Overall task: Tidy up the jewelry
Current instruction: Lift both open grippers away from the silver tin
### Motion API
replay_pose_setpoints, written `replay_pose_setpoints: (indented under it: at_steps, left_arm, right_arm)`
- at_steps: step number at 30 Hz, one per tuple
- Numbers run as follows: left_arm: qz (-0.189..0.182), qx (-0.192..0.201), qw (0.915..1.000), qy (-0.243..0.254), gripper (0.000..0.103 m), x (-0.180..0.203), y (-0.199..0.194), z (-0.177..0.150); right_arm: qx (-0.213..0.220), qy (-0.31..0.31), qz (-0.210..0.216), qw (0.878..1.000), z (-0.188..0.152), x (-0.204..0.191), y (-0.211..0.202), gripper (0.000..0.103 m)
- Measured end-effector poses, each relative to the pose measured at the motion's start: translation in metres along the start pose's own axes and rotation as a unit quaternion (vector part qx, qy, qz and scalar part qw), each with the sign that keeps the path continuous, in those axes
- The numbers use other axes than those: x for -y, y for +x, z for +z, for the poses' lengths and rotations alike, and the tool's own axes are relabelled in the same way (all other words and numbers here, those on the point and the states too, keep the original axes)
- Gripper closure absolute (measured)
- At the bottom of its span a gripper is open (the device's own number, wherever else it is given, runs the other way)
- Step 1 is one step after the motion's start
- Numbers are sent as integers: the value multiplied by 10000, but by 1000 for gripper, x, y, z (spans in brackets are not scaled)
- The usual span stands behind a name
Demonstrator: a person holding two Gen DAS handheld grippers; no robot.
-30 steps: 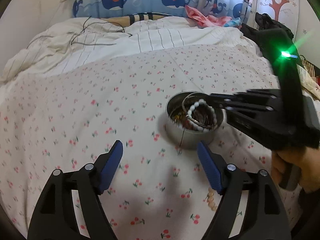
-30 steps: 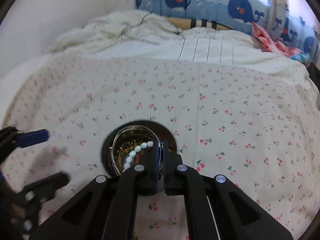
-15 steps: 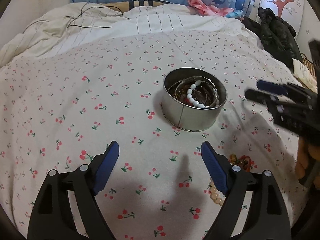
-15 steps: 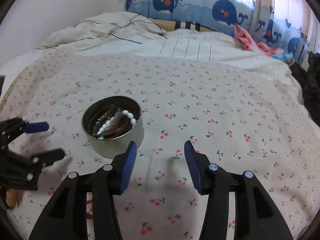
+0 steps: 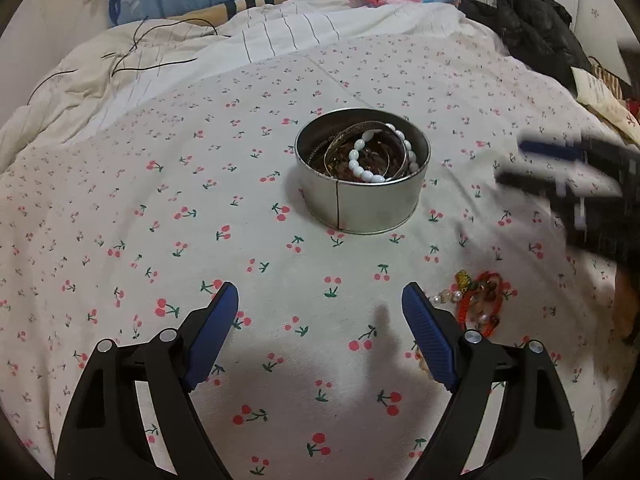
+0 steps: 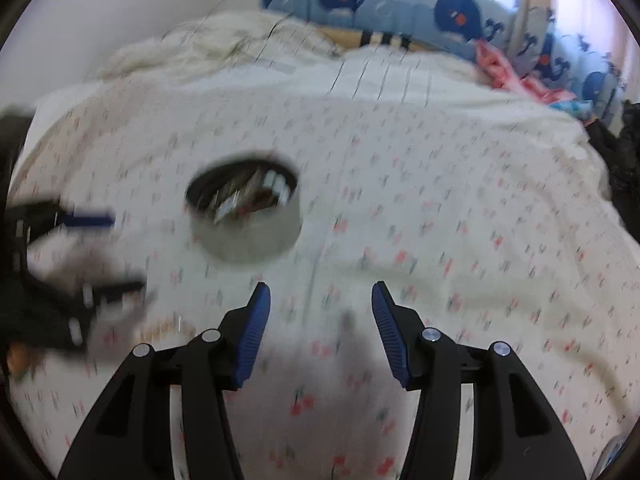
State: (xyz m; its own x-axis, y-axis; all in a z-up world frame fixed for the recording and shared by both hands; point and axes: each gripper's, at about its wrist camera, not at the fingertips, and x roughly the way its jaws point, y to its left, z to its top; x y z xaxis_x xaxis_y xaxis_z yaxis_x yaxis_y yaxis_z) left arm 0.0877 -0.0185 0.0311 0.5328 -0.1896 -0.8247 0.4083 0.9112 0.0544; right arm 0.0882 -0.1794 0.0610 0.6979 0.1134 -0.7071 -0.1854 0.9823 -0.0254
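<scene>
Left black gripper with blue pads [image 5: 320,316] angled down over cherry-print bedsheet [image 5: 160,200], jaws wide, empty, right gripper [image 6: 320,312] jaws just opening, empty, one round metal tin [image 5: 362,196] holding white bead bracelet [image 5: 370,160] and bangles, one red-orange beaded bracelet [image 5: 480,300] just beside left gripper.

Right wrist view motion-blurred; left sharp, soft shadows, fisheye-bent edges.

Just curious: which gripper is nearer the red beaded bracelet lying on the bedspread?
Left gripper: its right finger lies beside the red beaded bracelet. The right gripper hovers farther back.
</scene>
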Motion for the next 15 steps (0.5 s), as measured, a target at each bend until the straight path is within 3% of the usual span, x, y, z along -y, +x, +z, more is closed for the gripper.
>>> replay_pose_setpoints:
  at_steps: [1,2,5,10,15]
  left_arm:
    - [-22,-18,10000,-24,23,-1,0,1]
    - [-44,-36,10000,-43,23,-2,1,1]
    - [-66,-51,10000,-41,23,-2,1,1]
    - [-96,-54,9999,-94,23,-4,2,2]
    - [-86,-90,9999,-67,23,-4,2,1]
  right_arm:
    - [86,-35,-7,10000,10,-3,3,40]
    - [105,-131,-133,9998,19,-8,9,39]
    - [-68,-441,-292,9986,34,-20,35,39]
    - [-500,-993,-938,9894,52,-35,87,39]
    - [-661,-1278,-968,9849,57,-32,87,39]
